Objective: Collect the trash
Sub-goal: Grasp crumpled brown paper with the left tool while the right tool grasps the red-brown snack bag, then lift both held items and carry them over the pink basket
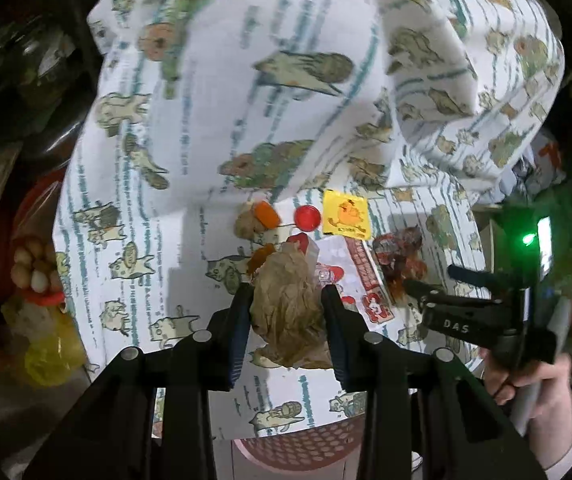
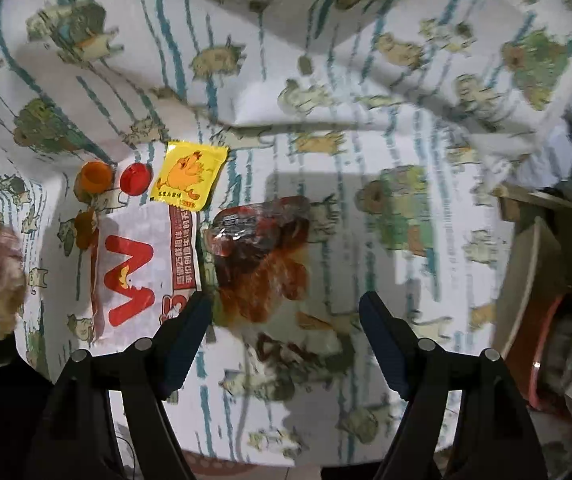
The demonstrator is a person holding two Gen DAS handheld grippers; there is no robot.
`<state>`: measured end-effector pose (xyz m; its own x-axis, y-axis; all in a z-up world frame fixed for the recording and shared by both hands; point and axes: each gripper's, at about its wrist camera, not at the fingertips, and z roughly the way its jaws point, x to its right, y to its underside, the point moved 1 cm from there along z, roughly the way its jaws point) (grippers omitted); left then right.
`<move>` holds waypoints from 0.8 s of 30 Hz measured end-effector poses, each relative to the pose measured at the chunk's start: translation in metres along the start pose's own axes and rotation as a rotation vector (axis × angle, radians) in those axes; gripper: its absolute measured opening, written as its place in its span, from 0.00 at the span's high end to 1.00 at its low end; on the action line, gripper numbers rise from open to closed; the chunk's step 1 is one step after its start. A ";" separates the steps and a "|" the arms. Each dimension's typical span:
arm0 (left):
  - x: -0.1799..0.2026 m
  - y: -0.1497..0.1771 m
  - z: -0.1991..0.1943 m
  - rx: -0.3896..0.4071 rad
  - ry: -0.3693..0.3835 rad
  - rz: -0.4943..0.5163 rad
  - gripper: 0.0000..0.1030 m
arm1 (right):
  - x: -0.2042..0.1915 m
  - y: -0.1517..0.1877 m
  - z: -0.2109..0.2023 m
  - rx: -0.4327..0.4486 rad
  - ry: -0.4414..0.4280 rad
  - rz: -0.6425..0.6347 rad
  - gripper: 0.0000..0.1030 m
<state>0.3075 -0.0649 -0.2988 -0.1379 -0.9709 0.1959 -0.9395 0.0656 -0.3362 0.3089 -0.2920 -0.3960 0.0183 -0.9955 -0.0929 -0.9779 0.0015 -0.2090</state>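
Brown crumpled paper wad [image 1: 288, 300]: one, pinched between the left gripper [image 1: 286, 300] pads above the printed cloth [image 1: 125, 160]; keep the squeeze firm while carrying. Right gripper [image 2: 286, 312]: spread, over one red-stained clear wrapper [image 2: 261, 256]; straddle it fully before closing. Yellow sachet [image 2: 189, 176]: one. Caps, red [image 2: 135, 179] and orange [image 2: 94, 177]: apparently two.

crumpled brown paper wad [image 1: 288, 304] off the cloth; greasy red wrapper [image 2: 259, 256], yellow sachet [image 2: 187, 176] lying flat.
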 end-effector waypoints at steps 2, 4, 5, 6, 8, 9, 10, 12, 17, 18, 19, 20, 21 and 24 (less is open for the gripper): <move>-0.006 0.000 -0.002 0.004 -0.008 -0.010 0.67 | 0.004 0.002 0.012 -0.012 -0.025 0.046 0.24; -0.009 0.000 -0.003 0.008 -0.015 -0.012 0.67 | 0.007 0.004 0.024 -0.046 -0.010 0.057 0.24; -0.011 0.000 -0.005 0.010 -0.016 -0.011 0.67 | 0.007 0.005 0.027 -0.056 0.007 0.054 0.23; -0.011 0.000 -0.006 0.013 -0.017 -0.009 0.67 | 0.004 0.005 0.026 -0.036 0.040 0.033 0.23; -0.011 0.001 -0.008 0.019 -0.017 -0.001 0.67 | -0.003 0.007 0.027 -0.040 0.057 -0.008 0.24; -0.011 0.001 -0.010 0.022 -0.017 0.004 0.67 | -0.007 0.008 0.025 -0.026 0.058 -0.036 0.32; -0.012 0.002 -0.011 0.027 -0.015 0.007 0.67 | -0.010 0.008 0.023 -0.027 0.053 -0.045 0.35; -0.013 0.002 -0.013 0.032 -0.010 0.005 0.67 | -0.013 0.008 0.019 -0.027 0.032 -0.045 0.42; -0.023 0.004 -0.023 0.055 -0.036 -0.005 0.67 | -0.019 0.014 -0.005 0.038 0.024 -0.030 0.46; -0.024 0.005 -0.026 0.063 -0.039 -0.008 0.67 | -0.019 0.014 -0.013 0.058 0.015 -0.024 0.46; -0.026 0.006 -0.030 0.073 -0.039 -0.011 0.67 | -0.019 0.016 -0.021 0.077 0.009 -0.019 0.46; -0.028 0.006 -0.034 0.082 -0.037 -0.014 0.67 | -0.019 0.016 -0.029 0.099 0.006 -0.012 0.46; -0.029 0.007 -0.038 0.089 -0.034 -0.017 0.67 | -0.018 0.017 -0.037 0.122 0.002 -0.004 0.46; -0.033 0.011 -0.055 0.118 -0.043 -0.024 0.67 | -0.016 0.023 -0.067 0.187 -0.022 0.019 0.46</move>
<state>0.2848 -0.0191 -0.2585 -0.0998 -0.9809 0.1668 -0.8986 0.0169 -0.4385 0.2722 -0.2822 -0.3340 0.0070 -0.9929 -0.1190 -0.9224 0.0395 -0.3841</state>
